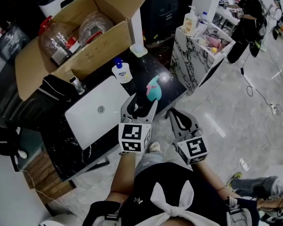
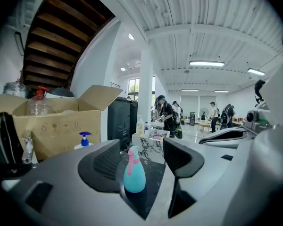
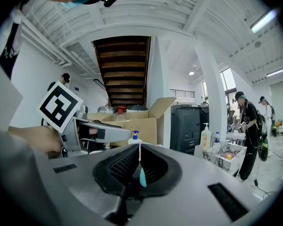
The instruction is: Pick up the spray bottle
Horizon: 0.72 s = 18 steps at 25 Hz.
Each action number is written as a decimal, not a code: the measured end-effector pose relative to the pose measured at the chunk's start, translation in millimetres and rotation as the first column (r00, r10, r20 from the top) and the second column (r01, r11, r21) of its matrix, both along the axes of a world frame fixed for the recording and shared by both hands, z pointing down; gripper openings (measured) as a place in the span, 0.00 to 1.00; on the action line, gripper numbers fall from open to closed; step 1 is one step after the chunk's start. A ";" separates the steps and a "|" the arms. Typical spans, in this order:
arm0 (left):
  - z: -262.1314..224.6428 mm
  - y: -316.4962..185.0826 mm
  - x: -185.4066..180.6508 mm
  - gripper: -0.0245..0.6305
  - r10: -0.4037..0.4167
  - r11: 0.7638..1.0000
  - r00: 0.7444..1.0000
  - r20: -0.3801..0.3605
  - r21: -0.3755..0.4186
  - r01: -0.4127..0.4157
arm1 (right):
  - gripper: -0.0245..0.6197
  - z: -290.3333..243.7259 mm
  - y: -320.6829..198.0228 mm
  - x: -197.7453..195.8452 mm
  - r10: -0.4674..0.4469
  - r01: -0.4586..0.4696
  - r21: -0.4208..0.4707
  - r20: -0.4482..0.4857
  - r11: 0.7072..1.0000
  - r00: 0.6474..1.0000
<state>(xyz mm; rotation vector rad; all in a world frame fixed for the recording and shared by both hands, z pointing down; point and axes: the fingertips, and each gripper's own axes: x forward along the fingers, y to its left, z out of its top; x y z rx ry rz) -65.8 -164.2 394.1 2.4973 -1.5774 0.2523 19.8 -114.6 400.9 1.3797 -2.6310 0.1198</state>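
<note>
The spray bottle (image 1: 153,89), teal with a pink head, stands upright on the black marble counter (image 1: 174,92) near its right end. My left gripper (image 1: 142,101) is open just short of it. In the left gripper view the spray bottle (image 2: 134,171) shows in the gap of the left gripper (image 2: 141,161), a little ahead of the tips, and neither pad touches it. My right gripper (image 1: 173,113) hangs off the counter's front right corner, shut and empty. Through the narrow slit of the right gripper (image 3: 139,147) a sliver of the spray bottle (image 3: 142,177) appears far ahead.
A white sink (image 1: 85,119) with a faucet (image 1: 78,85) is set in the counter's left. A pump soap bottle (image 1: 122,71) stands behind the spray bottle. An open cardboard box (image 1: 104,44) holds plastic jugs. A marble stand (image 1: 191,65) with bottles is at right.
</note>
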 end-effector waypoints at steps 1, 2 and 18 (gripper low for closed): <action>2.4 -4.7 0.9 0.48 0.005 1.000 1.000 0.002 -0.004 -0.005 | 0.08 0.6 -4.6 0.9 0.006 -0.006 0.000 0.000 1.000 1.000; 5.1 -9.4 2.2 0.48 0.010 1.000 1.000 0.005 -0.009 -0.010 | 0.08 1.2 -9.2 1.5 0.011 -0.011 0.000 0.001 1.000 1.000; 40.6 -59.3 17.1 0.48 0.092 0.993 0.992 0.083 -0.075 -0.086 | 0.08 12.3 -64.1 -0.4 0.047 -0.046 -0.011 0.026 0.999 0.999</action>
